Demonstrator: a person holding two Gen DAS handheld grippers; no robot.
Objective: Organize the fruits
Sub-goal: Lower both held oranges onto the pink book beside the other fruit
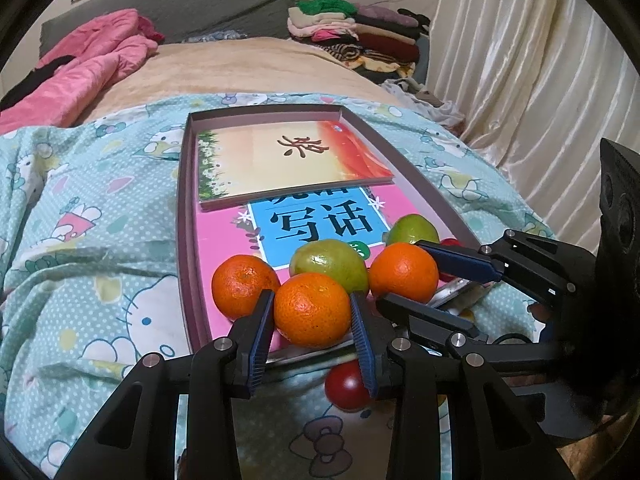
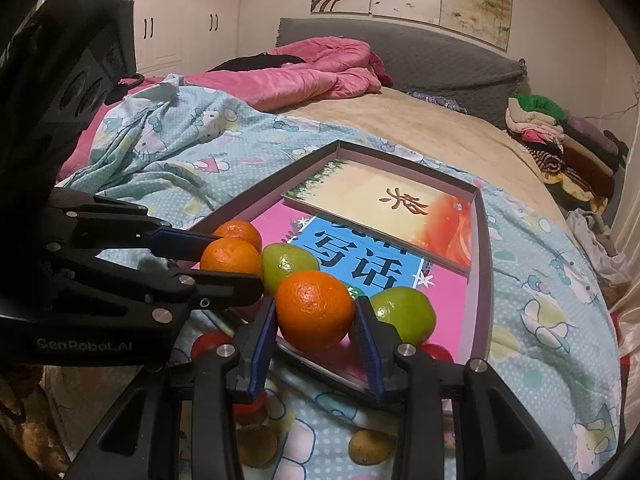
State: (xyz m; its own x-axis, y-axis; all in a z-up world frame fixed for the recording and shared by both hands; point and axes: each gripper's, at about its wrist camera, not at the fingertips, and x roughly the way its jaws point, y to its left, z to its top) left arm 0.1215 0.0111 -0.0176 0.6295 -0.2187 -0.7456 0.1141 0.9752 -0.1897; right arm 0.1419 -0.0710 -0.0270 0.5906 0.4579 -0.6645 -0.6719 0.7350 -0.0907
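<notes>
On the bed, a shallow tray (image 1: 182, 216) lined with two books holds the fruit at its near end. Going left to right in the left wrist view: one orange (image 1: 242, 286) sits free by the tray's left wall; the left claw (image 1: 312, 312) has its pads against both sides of a second orange (image 1: 312, 310), gripping it just over the tray's near edge; a green fruit (image 1: 330, 264) lies behind it; then the right claw (image 2: 316, 312) clamps a third orange (image 2: 314, 310), with another green fruit (image 2: 406, 314) just beside its right finger.

The risks come from crowding. Both claws work close together, and the left claw's outer finger in the right wrist view reaches almost to the first green fruit, so a careless release or lift could knock the claws together or nudge the round fruit into rolling. The tray rests on a soft, rumpled quilt (image 1: 80, 240) (not a firm base), so pressing down could tip it and send the oranges toward the near rim.

Several things stay unclear. Red fruits (image 1: 346, 386) on the quilt are half hidden under the claws, and two brownish ones (image 2: 370, 446) near the bottom of the right wrist view may be kiwis or potatoes; the blur leaves that open. Whether each gripped orange touches the book or hangs just above it cannot be told.
</notes>
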